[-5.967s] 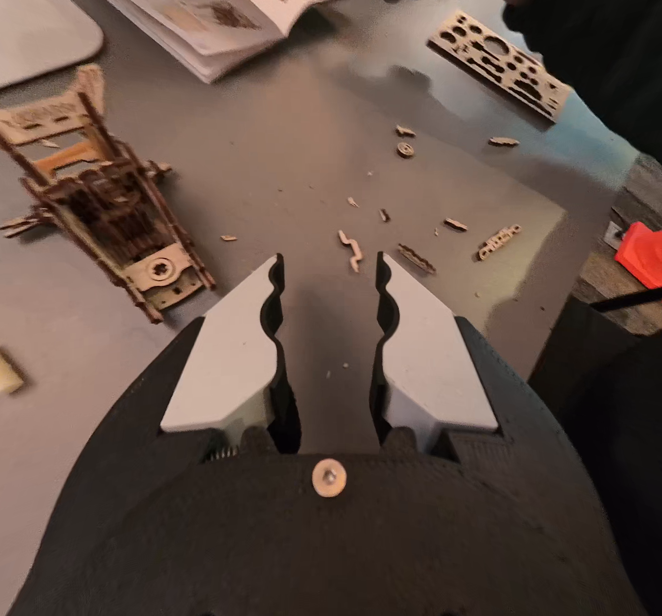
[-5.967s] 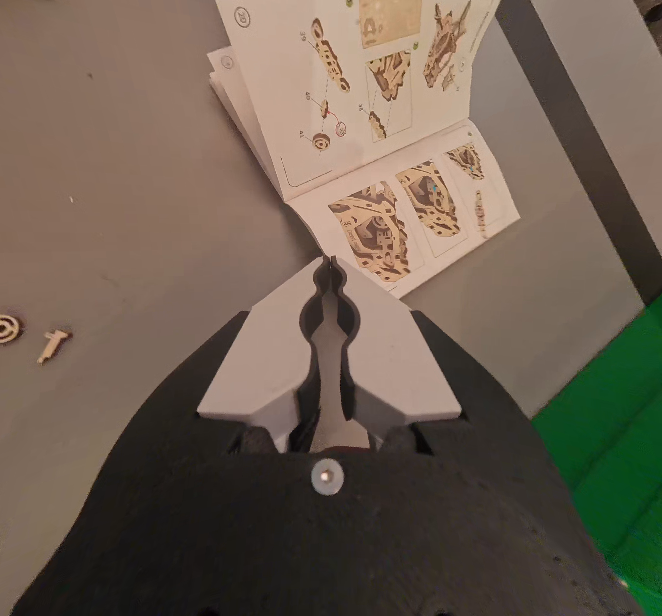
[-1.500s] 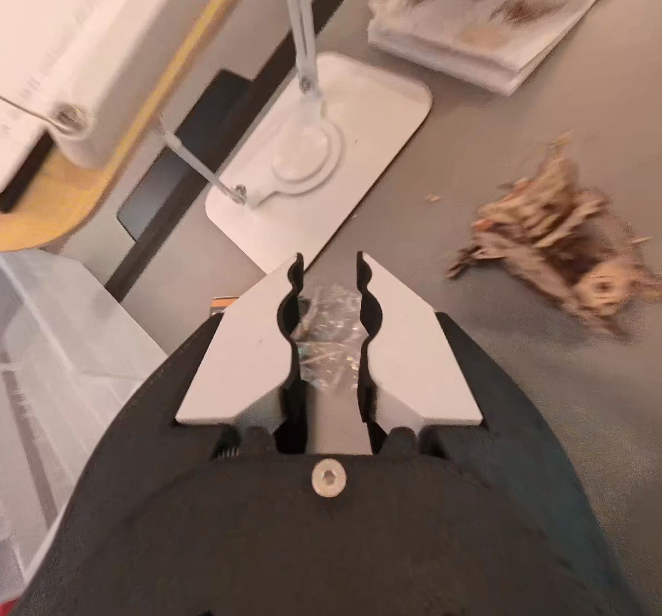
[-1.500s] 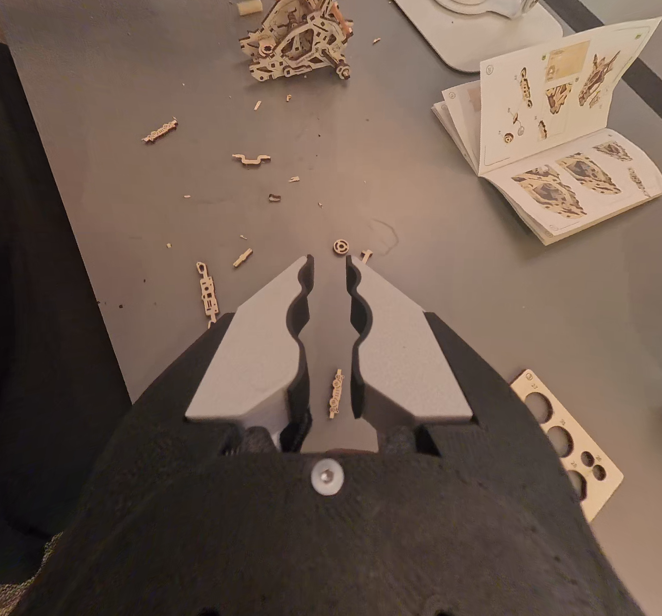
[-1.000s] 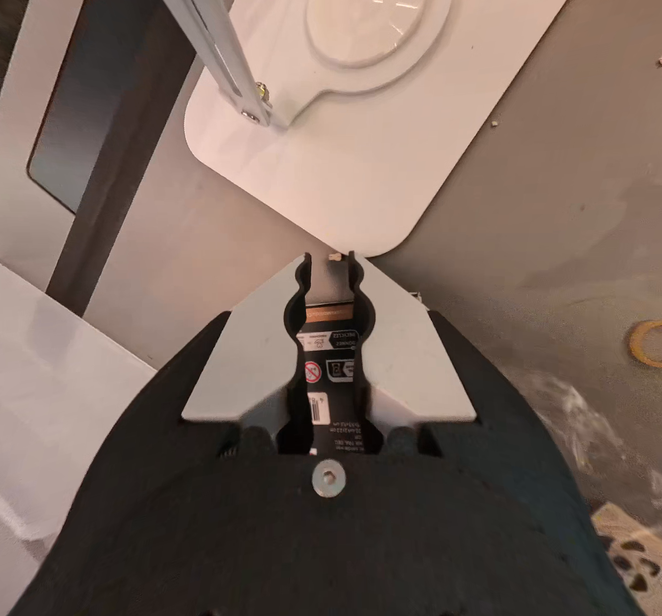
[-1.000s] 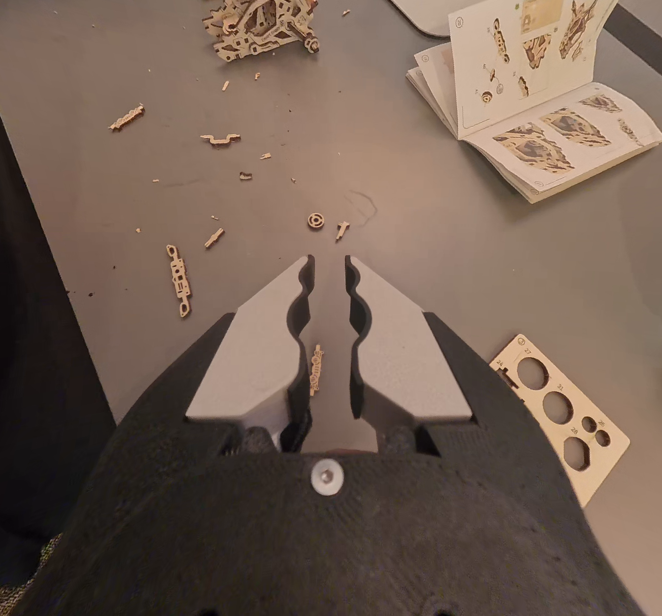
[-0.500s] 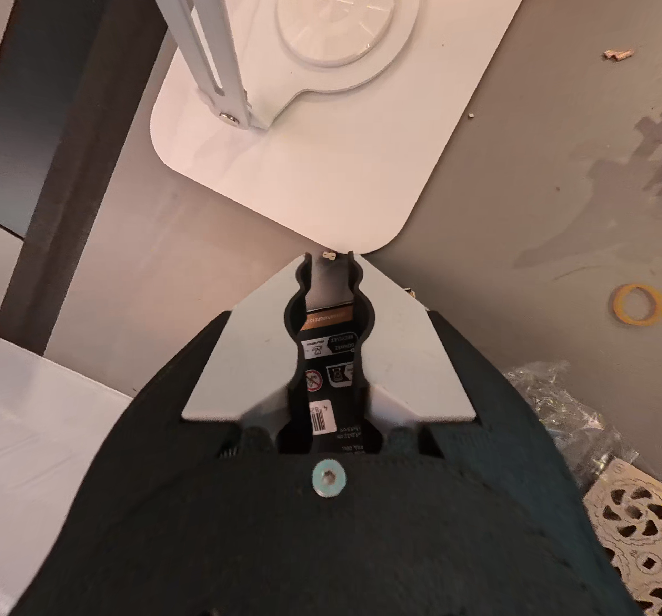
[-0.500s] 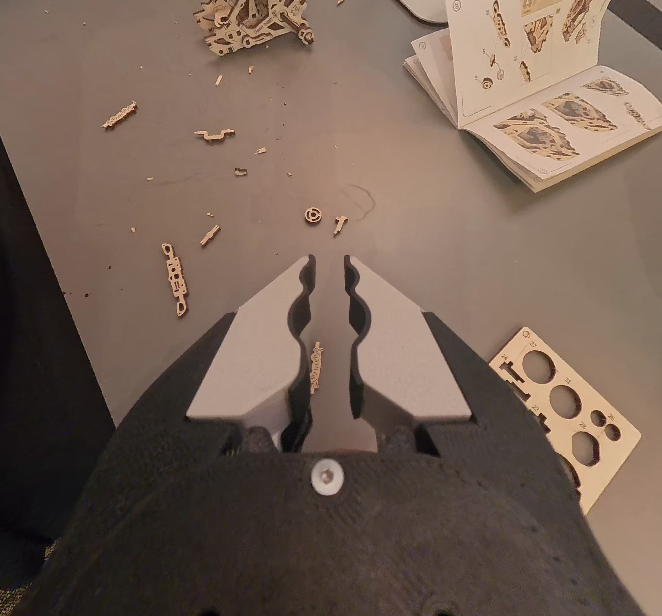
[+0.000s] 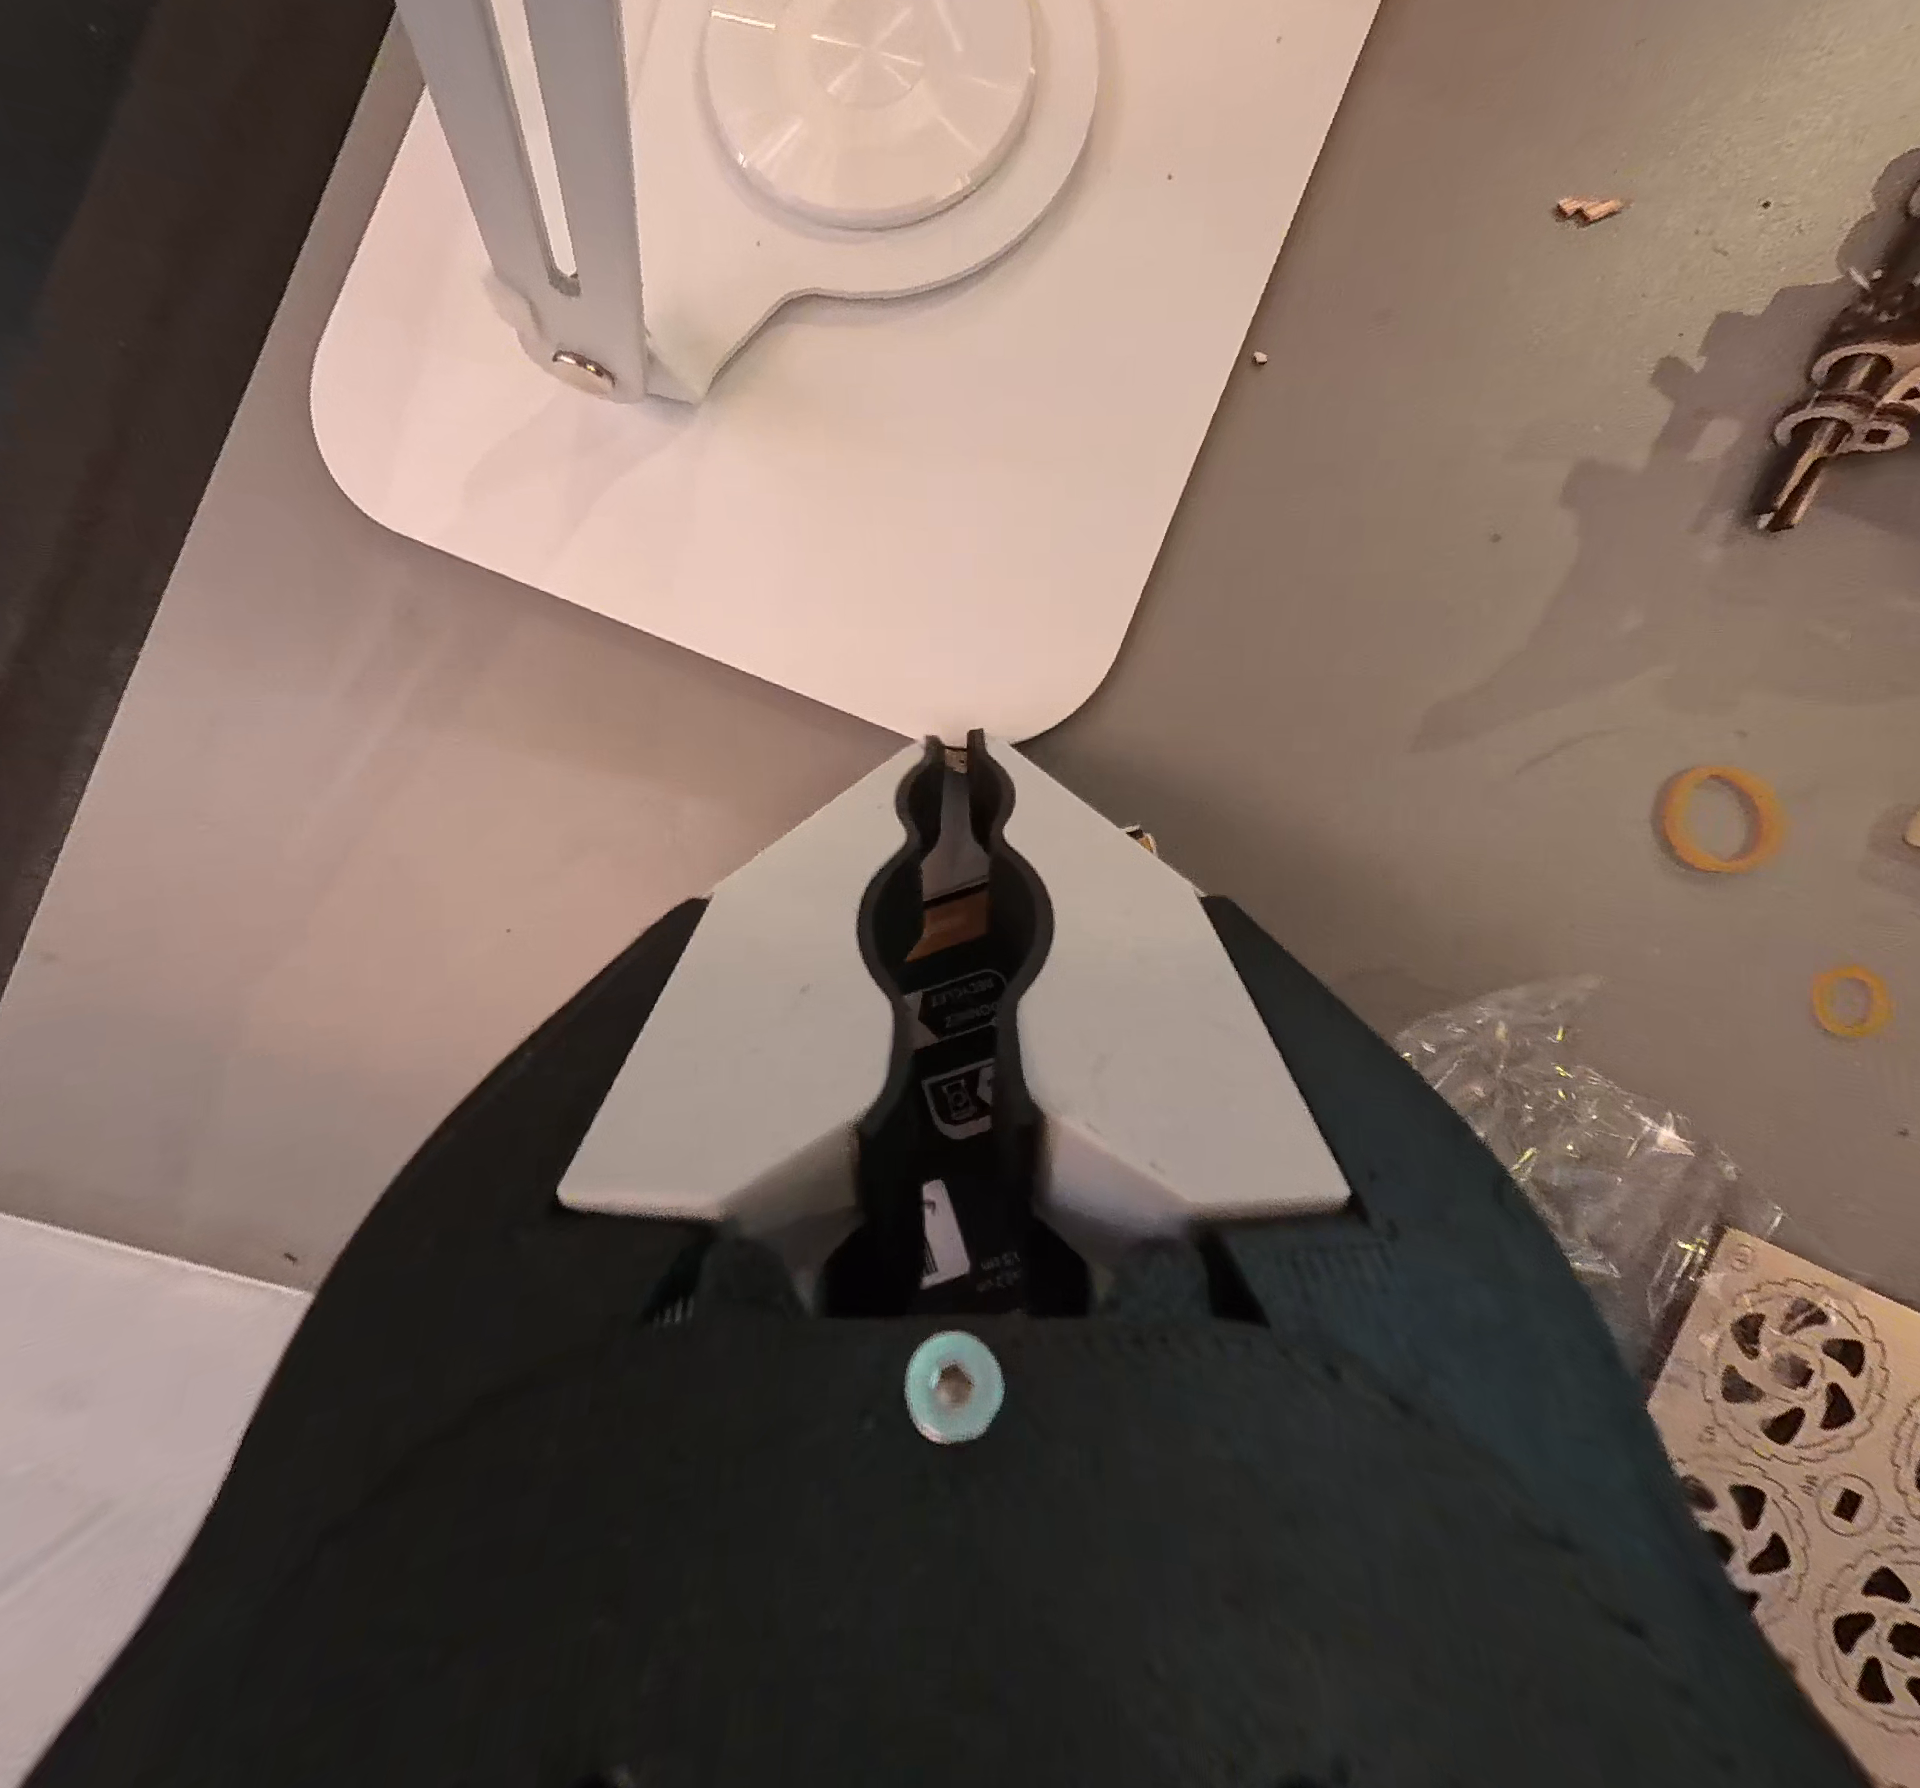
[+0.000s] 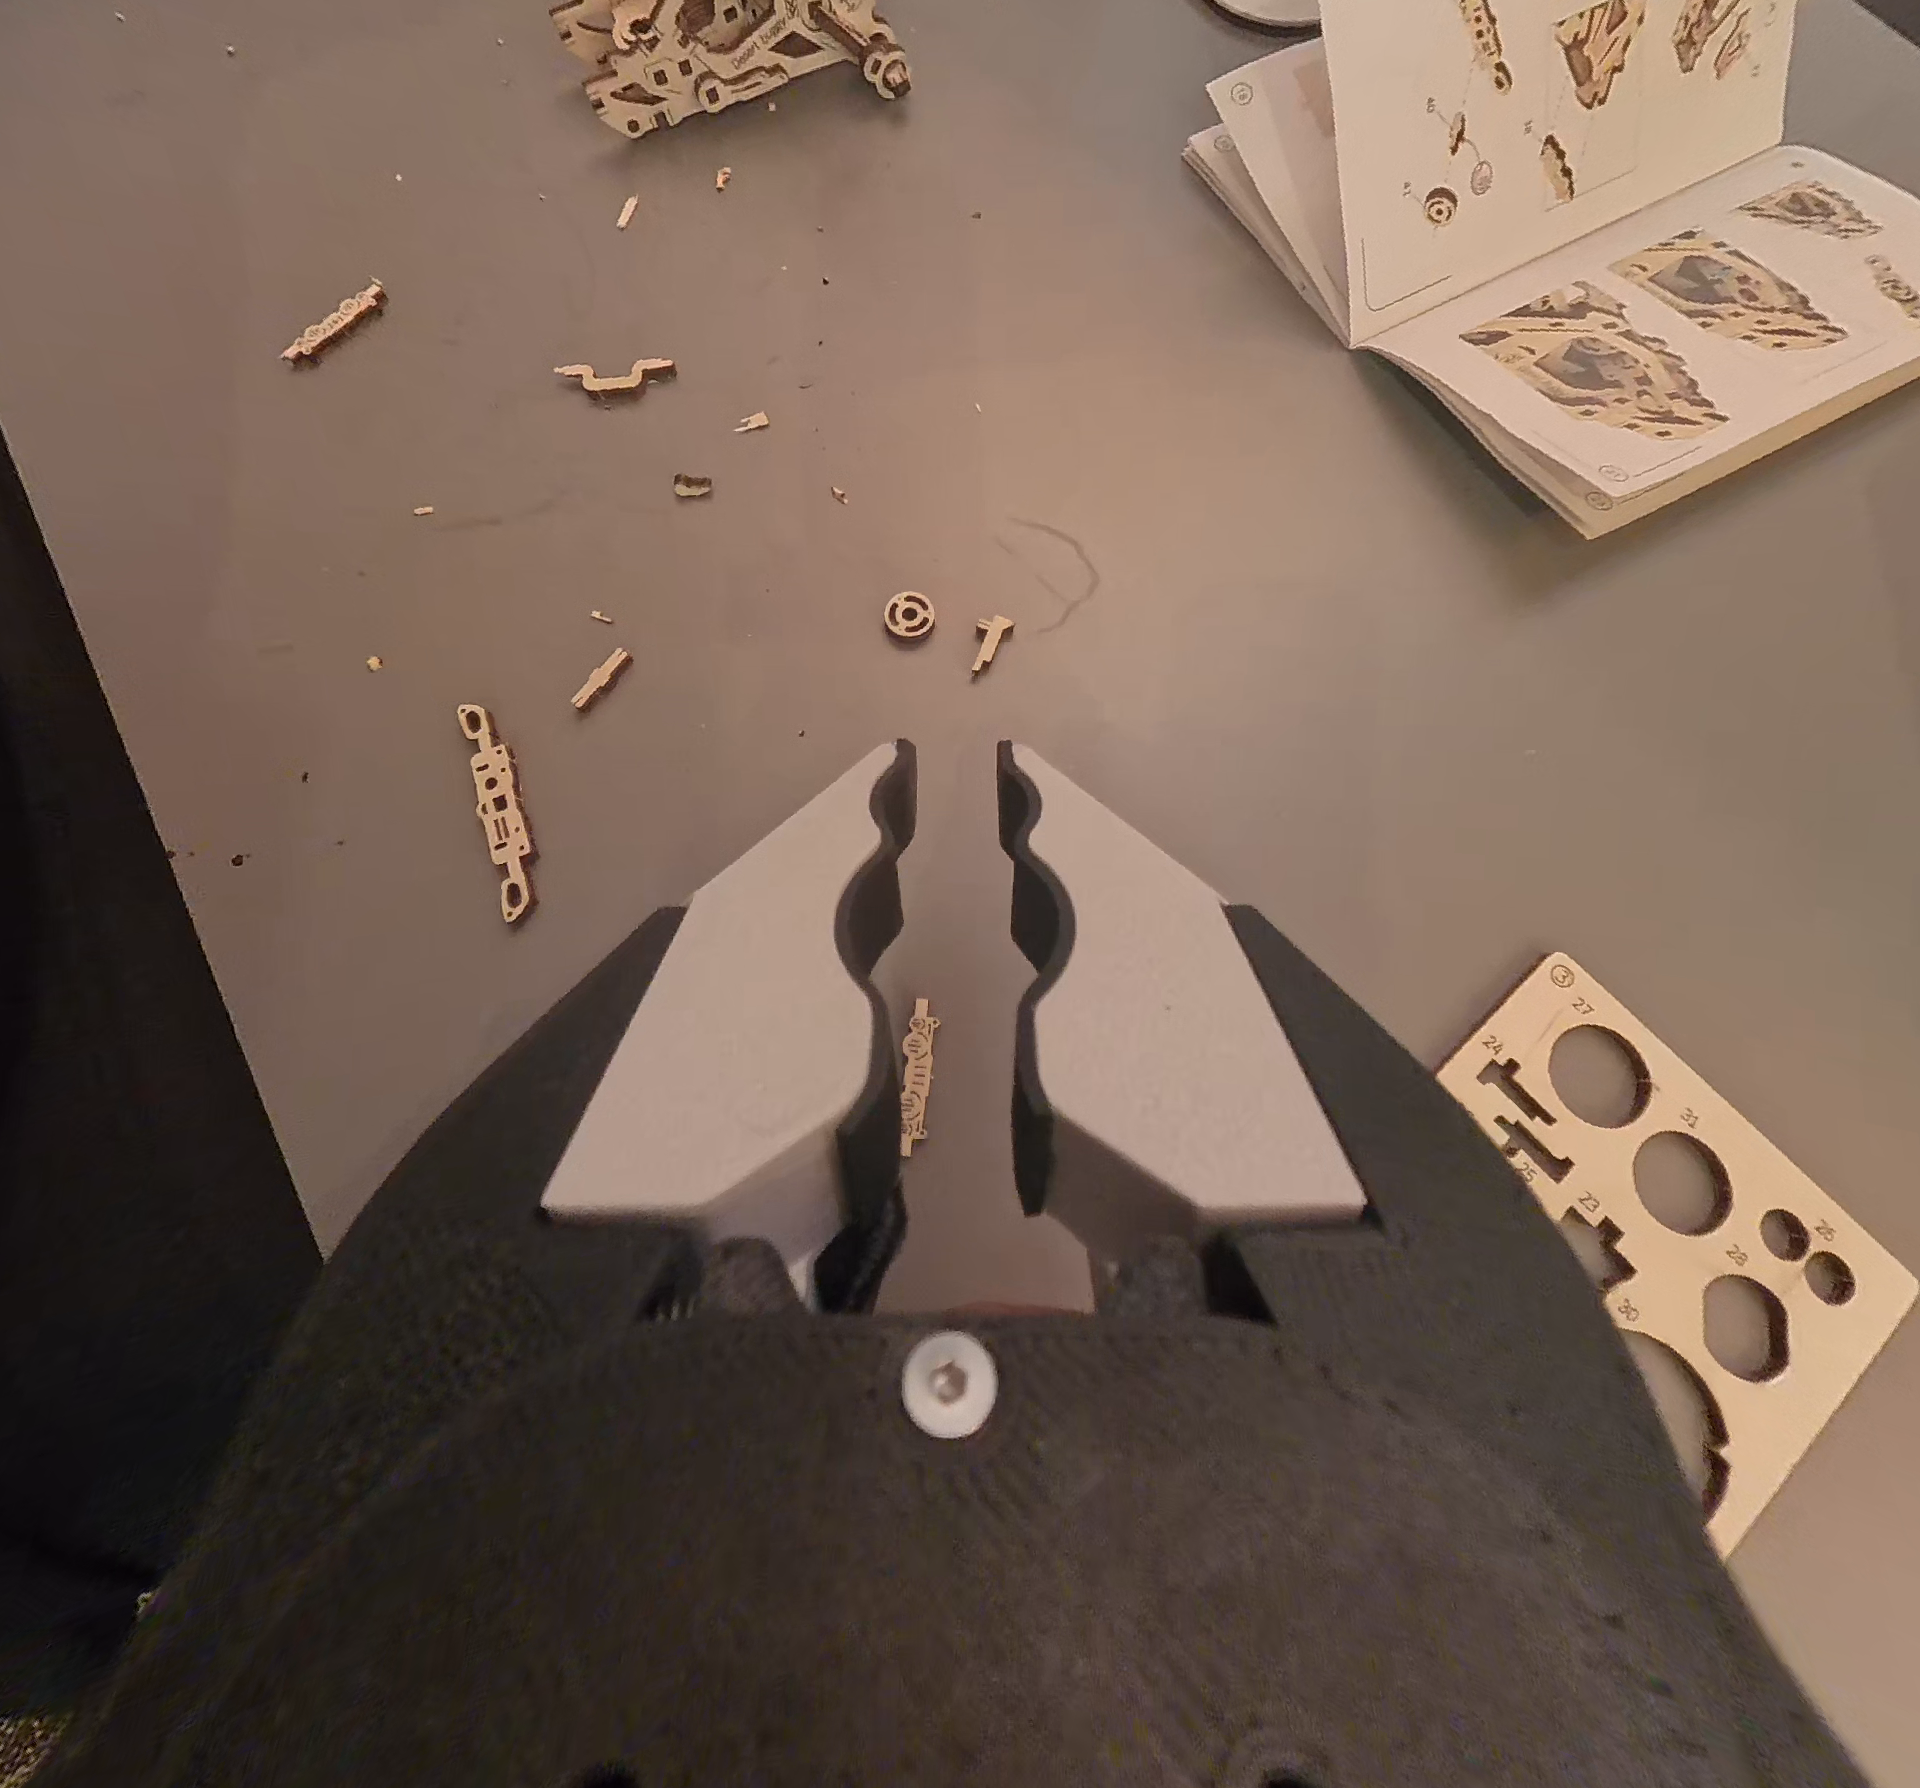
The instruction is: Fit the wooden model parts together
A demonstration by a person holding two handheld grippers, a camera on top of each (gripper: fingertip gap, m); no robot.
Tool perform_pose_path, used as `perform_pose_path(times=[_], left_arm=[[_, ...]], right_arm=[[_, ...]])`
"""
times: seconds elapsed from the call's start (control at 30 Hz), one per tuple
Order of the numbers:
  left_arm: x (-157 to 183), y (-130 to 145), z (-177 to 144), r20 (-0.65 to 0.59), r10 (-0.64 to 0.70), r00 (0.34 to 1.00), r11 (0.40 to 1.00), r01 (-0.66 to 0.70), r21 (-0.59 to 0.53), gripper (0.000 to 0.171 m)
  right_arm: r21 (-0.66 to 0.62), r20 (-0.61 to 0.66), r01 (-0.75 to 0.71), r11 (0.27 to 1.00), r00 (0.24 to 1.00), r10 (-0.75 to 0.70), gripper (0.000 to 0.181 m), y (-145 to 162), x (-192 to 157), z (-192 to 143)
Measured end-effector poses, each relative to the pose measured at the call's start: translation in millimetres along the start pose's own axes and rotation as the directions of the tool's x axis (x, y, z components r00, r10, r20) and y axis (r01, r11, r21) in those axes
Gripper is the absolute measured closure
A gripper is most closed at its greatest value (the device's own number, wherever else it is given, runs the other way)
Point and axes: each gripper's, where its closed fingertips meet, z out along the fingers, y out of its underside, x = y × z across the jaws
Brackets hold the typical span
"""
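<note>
The desk [image 9: 1455, 595] is viewed steeply and closely from the left tool; the wooden model [image 10: 727, 13] at twelve o'clock is shared by both views.

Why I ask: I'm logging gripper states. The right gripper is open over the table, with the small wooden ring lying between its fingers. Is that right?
Not quite. The right gripper is open over the table, but the right wrist view shows a thin wooden strip between its fingers. The small wooden ring lies on the table beyond the fingertips.
</note>
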Motion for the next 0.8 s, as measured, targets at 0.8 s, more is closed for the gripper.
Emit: perform_pose_path(times=[0.8], left_arm=[[5,0,1,-0.007,-0.038,0.999,0.999,0.038,0.013,0.152]], right_arm=[[0.005,-0.009,-0.012,1.0,1.0,0.012,0.168,3,6,0]])
